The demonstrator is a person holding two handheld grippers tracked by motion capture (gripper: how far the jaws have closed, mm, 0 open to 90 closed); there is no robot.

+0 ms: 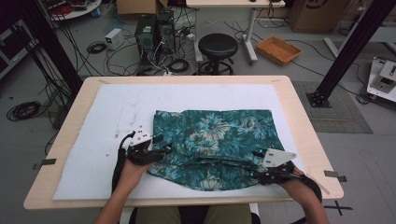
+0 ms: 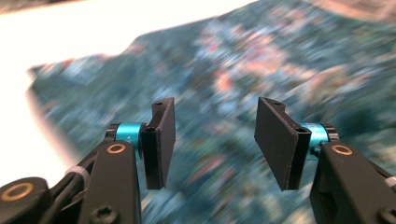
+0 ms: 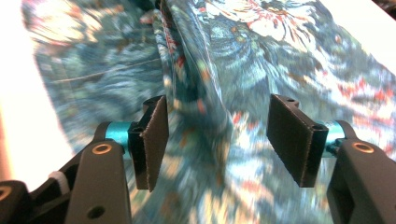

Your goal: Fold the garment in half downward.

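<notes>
My left claw [image 2: 212,140] open over floral cloth [image 1: 219,140], nothing pinched. My right claw [image 3: 219,144] open, raised fold between jaws, seemingly untouched.

High view looks down; gripper views (close) share the cloth [image 1: 219,140].

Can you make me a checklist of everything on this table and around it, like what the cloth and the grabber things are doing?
Surface: wooden table with a white mat on top.
Job's things: teal flowered cloth, folded, near edge rumpled.
Clutter: small dark specks on the mat; nothing else seen.
Grippers: left hand-held gripper open over the cloth's left edge; right hand-held gripper open astride a raised fold.
Cables: a black cable trails from the left one.
Surroundings: black stool, computer towers, orange basket, floor wires.
</notes>
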